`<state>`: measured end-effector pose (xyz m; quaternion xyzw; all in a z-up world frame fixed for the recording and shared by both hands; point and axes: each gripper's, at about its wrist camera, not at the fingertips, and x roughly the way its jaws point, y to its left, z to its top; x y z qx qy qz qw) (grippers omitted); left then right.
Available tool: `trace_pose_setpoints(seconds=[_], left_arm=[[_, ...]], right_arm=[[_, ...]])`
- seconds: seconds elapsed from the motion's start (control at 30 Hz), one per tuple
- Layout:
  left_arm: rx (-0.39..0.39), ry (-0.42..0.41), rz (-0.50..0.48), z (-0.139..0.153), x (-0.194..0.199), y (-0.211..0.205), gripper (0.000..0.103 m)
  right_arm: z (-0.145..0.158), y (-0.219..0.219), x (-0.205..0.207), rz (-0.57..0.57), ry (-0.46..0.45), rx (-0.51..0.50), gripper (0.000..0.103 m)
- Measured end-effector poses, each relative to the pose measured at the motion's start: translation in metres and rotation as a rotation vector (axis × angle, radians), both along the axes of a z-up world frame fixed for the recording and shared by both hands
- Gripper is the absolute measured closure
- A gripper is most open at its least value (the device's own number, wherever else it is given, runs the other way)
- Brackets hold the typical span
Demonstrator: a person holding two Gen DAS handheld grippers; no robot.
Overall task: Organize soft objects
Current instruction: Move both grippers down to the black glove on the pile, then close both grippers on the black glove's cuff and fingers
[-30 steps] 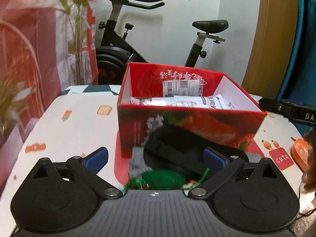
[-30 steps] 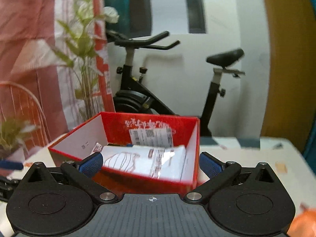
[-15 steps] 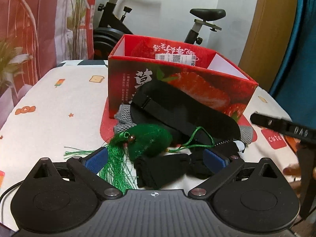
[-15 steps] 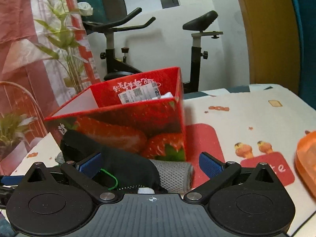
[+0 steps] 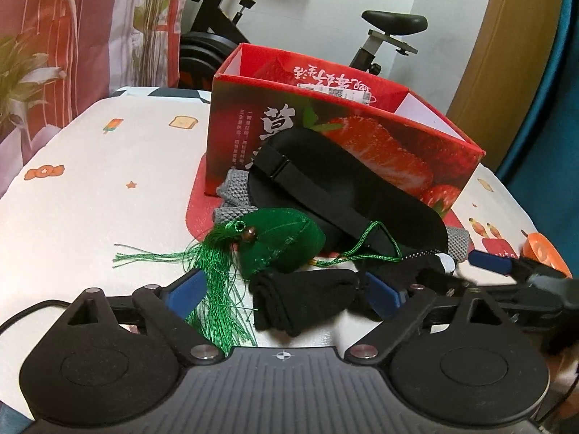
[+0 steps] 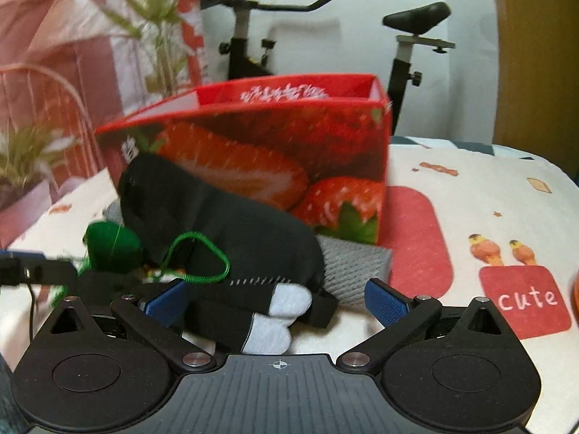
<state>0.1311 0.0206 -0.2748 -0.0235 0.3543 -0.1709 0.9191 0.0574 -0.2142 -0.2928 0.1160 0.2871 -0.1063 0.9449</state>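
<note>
A pile of soft things lies in front of the red strawberry box (image 5: 362, 144): a black sleep mask (image 5: 336, 188) leaning on the box, a grey knitted cloth (image 5: 235, 202), and a green leaf sachet (image 5: 286, 242) with a tassel (image 5: 217, 289). My left gripper (image 5: 286, 289) is low over the table, jaws closing around a folded black sock (image 5: 304, 296); the pads do not press it. My right gripper (image 6: 277, 300) stands open around a black sock with pale grey toes (image 6: 286, 302), by the mask (image 6: 224, 224) and the grey cloth (image 6: 354, 267).
The box (image 6: 275, 144) stands on a white patterned tablecloth (image 5: 108, 188) and holds a white packet, mostly hidden. An orange object (image 5: 542, 253) lies at the table's right edge. Behind the table are an exercise bike (image 5: 391, 25) and a plant (image 6: 29, 152).
Both grippers have come down from above the box to the pile in front of it. The left jaws have narrowed a little around the black sock. The right gripper now shows in the left view.
</note>
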Motion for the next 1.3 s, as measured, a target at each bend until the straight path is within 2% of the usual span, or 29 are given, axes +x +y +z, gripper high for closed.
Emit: trace_pose_setpoints(seconds=[0.17, 0.4, 0.57, 0.77, 0.9, 1.0, 1.07, 1.1, 1.17, 1.2, 1.27, 1.3], left_arm=[[-0.012, -0.005, -0.013, 0.001, -0.001, 0.001, 0.019], [-0.047, 0.008, -0.046, -0.003, 0.000, 0.000, 0.036], [-0.055, 0.031, -0.057, -0.007, 0.003, -0.002, 0.047], [-0.063, 0.060, -0.039, -0.013, 0.007, -0.001, 0.047], [-0.110, 0.130, -0.001, -0.024, 0.023, 0.001, 0.049], [-0.135, 0.133, -0.012, -0.030, 0.025, -0.003, 0.037], [-0.109, 0.116, -0.028, -0.031, 0.022, -0.006, 0.038], [-0.098, 0.110, -0.027, -0.031, 0.020, -0.007, 0.041], [-0.087, 0.109, 0.000, -0.032, 0.020, -0.003, 0.060], [-0.103, 0.116, 0.009, -0.032, 0.021, 0.001, 0.062], [-0.154, 0.132, 0.025, -0.033, 0.022, 0.011, 0.074], [-0.167, 0.132, 0.027, -0.032, 0.021, 0.014, 0.076]], right_arm=[[-0.012, 0.008, 0.007, 0.022, 0.050, -0.039, 0.003], [-0.021, 0.000, 0.009, 0.023, 0.086, 0.029, 0.004], [-0.021, 0.001, 0.009, 0.038, 0.083, 0.022, 0.012], [-0.019, 0.002, 0.007, 0.061, 0.073, 0.028, 0.023], [-0.017, 0.002, 0.007, 0.074, 0.066, 0.036, 0.031], [-0.016, 0.004, 0.006, 0.085, 0.067, 0.031, 0.037], [-0.014, 0.007, 0.006, 0.090, 0.075, 0.031, 0.041], [-0.013, 0.007, 0.006, 0.096, 0.079, 0.032, 0.042], [-0.011, 0.008, 0.005, 0.104, 0.084, 0.038, 0.045], [-0.011, 0.008, 0.004, 0.106, 0.086, 0.047, 0.045], [-0.011, 0.005, 0.004, 0.105, 0.084, 0.069, 0.048], [-0.010, 0.004, 0.003, 0.104, 0.083, 0.079, 0.048]])
